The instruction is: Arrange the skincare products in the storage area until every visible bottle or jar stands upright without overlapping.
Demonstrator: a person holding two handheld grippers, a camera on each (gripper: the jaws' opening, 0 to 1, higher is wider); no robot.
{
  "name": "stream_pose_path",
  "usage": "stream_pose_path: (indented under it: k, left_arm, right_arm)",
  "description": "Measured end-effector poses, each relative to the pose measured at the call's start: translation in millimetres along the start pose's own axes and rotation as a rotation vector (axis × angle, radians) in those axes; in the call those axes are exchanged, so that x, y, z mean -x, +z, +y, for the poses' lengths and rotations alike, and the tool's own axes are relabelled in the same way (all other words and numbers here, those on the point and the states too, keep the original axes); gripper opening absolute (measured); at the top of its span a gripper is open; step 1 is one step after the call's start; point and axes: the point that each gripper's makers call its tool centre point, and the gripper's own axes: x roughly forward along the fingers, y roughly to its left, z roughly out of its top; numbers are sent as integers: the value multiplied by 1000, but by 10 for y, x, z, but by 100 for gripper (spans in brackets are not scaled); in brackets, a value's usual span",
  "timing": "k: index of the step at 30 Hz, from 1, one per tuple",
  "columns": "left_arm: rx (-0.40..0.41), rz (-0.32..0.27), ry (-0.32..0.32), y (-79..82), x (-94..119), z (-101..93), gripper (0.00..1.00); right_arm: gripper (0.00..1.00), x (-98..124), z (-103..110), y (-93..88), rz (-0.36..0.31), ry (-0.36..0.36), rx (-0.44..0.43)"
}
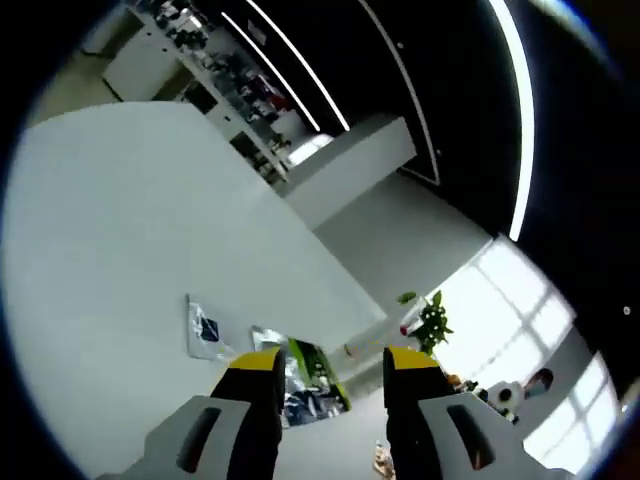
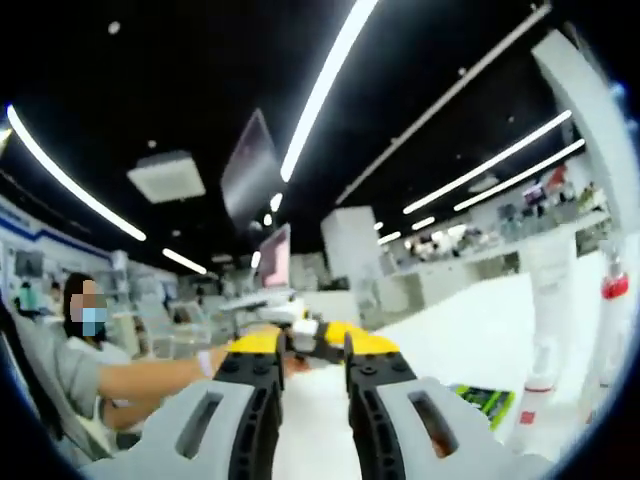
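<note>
2 grippers [image 1: 332, 372] [image 2: 315, 352] open; 2 bottles [image 2: 545, 330].

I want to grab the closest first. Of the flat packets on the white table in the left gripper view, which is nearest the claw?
The green packet, lying just beyond the left claw between its yellow tips. The blue-and-white packet lies apart, farther left.

Long ceiling light strips [image 2: 320, 95] glow white against a dark ceiling in both views. In the left gripper view a bright window [image 1: 520, 300] is washed out by glare and the white table [image 1: 130, 240] is evenly lit, without hard shadows. Both pictures are soft and blurred, and straight lines bend strongly toward the edges.
</note>
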Motion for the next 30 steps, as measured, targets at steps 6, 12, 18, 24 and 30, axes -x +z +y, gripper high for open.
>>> stream_pose_path:
  k: [6, 12, 18, 24, 30]
  left_arm:
    - [-46, 28, -71, -133, 146, -38, 46]
    - [-248, 30, -39, -323, 157, -66, 49]
    - [-418, -17, -35, -497, 136, -314, 54]
    - [-508, 19, -65, -803, 101, -534, 55]
    - [-553, 46, -74, -962, 70, -588, 55]
  right_arm:
    - [58, 406, -10, -496, 270, -46, 81]
    - [61, 821, -252, -963, 440, -123, 166]
    - [70, 970, -291, -1325, 575, -140, 114]
    - [70, 972, -435, -1531, 699, -204, 127]
    - [46, 914, -387, -1565, 774, -217, 112]
